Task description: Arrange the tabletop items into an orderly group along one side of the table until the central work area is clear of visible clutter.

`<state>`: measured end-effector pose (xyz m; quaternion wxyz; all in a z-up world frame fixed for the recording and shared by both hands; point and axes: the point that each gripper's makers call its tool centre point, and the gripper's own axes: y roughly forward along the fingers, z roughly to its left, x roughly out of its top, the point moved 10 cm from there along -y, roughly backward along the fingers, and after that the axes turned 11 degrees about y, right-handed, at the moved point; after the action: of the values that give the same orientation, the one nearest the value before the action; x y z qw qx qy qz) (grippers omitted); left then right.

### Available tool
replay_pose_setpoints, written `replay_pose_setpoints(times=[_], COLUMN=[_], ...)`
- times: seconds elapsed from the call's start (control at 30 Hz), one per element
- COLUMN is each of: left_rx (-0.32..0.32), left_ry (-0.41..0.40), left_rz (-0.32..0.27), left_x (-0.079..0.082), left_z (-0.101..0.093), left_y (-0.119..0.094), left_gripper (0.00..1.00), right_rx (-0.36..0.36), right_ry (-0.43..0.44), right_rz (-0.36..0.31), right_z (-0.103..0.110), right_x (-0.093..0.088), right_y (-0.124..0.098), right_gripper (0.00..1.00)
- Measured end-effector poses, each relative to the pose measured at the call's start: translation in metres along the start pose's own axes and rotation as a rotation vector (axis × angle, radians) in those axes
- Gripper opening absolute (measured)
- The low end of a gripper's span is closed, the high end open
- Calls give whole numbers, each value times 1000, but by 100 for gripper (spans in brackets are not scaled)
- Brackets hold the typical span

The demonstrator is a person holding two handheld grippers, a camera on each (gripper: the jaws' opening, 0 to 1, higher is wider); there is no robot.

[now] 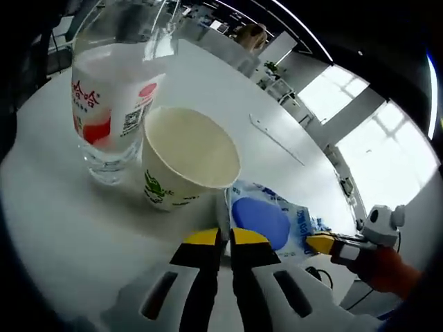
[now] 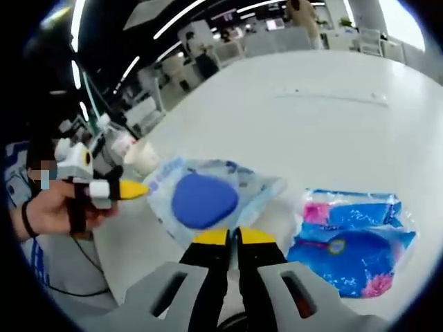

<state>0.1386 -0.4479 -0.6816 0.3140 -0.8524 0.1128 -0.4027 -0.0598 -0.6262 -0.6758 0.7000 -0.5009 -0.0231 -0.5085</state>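
Far left of the left claw stands a clear plastic water bottle with a red-and-white label. Right beside it, touching or nearly so, is a cream paper cup with green print, upright and empty, just ahead of the tips. This claw's jaws are pressed together with nothing visibly between them, though the corner of the pale blue wet-wipe pack with the dark blue oval flap sits right at the tips, so I can't rule out a pinch there.

In the right gripper view, the left claw comes in from the left, yellow tip at that same pack. The right claw is shut too, jaws meeting right at the pack's near edge; whether it's nipping the film, I can't tell. To the right of it, apart from the first pack, lies a bright blue and pink wipe pack on the white surface.

My guess is the step is shifting the pale pack over to the bottle-and-cup cluster. Grip the sealed edge, not the flap, slide low — and don't bump that light cup.
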Motion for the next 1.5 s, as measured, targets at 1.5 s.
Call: replay_pose_setpoints(times=[1.5], left_rx=[-23], left_ry=[-131], left_rz=[27], left_x=[-16], left_z=[8], left_y=[-13], left_gripper=[16], right_rx=[-94], right_ry=[-68], right_rz=[-23], right_z=[-10], right_x=[-6], right_y=[-18], right_gripper=[11])
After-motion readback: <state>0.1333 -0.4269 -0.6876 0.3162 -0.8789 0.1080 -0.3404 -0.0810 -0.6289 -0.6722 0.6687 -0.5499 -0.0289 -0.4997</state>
